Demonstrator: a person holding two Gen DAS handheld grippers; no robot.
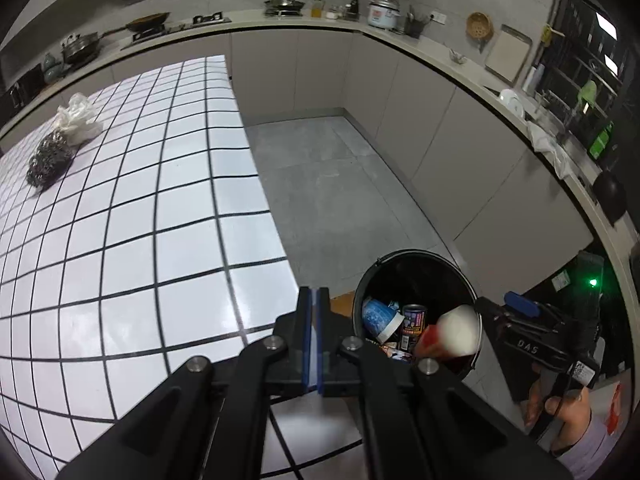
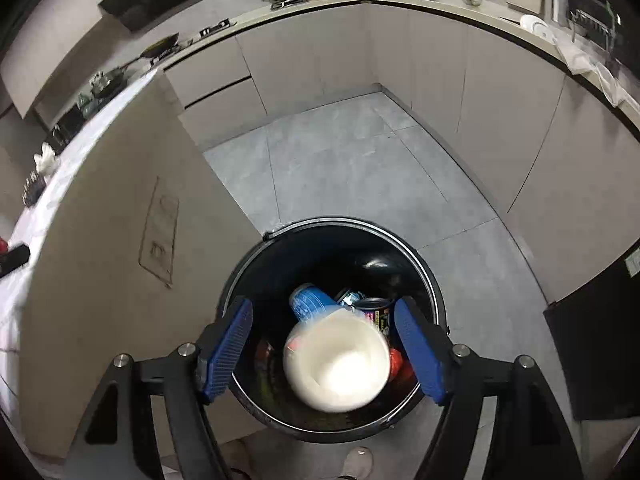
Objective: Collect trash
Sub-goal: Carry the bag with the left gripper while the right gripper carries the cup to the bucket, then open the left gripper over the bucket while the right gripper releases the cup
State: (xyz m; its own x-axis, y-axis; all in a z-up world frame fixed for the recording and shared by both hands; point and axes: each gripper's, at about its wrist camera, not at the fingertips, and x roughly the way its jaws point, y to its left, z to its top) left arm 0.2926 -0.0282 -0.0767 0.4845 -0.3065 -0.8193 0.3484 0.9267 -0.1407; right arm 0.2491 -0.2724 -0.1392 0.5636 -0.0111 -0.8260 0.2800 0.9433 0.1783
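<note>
We are at the drop step. Our right gripper (image 2: 324, 350) hangs over the round black trash bin (image 2: 434, 280) on the grey floor, its blue fingers (image 2: 228, 348) spread wide and holding nothing. Between them a blurry white paper cup with red print (image 2: 336, 364) looks to be falling free — it touches neither finger, and it is right above the bin's mouth. Down in the bin lie a blue-and-white paper cup (image 2: 310, 300) and a dark printed can (image 2: 376, 310).

Our left gripper (image 1: 315, 340) sits by the edge of the white tiled table with black lines (image 1: 120, 220), its fingers pressed tight together with nothing in them.

Two things wait at the table's far side — a crumpled white plastic bag (image 1: 78, 118) and a dark speckled bag (image 1: 50, 160) touching it. We think the next move is to reach over there, open up, and grab one softly, since bags squash and slip.
</note>
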